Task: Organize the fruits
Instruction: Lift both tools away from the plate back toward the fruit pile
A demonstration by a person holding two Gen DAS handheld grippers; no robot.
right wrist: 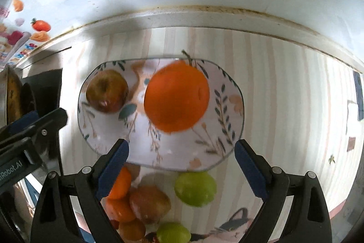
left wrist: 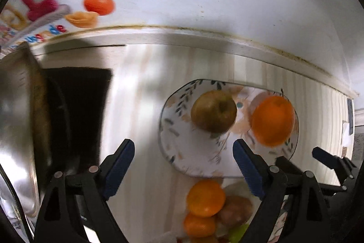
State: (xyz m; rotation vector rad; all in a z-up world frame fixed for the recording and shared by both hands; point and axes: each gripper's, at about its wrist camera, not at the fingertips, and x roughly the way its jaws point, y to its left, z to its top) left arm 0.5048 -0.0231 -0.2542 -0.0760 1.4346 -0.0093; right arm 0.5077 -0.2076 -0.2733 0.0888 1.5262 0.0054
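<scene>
Jaws wide and empty, green fruit [right wrist: 195, 188] clear only from right wrist.

Bare counter [right wrist: 284, 106] right of plate [right wrist: 229, 83]

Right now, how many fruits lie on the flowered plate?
2: an apple at the plate's left and an orange near its middle. None seems hidden.

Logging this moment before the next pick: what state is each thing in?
left claw: open, nothing between its fingers
right claw: open, empty
floral plate: flat on the table, holding two fruits
orange: resting on the plate
apple: on the plate, apart from the orange
green fruit: off the plate, nearer the camera
</scene>
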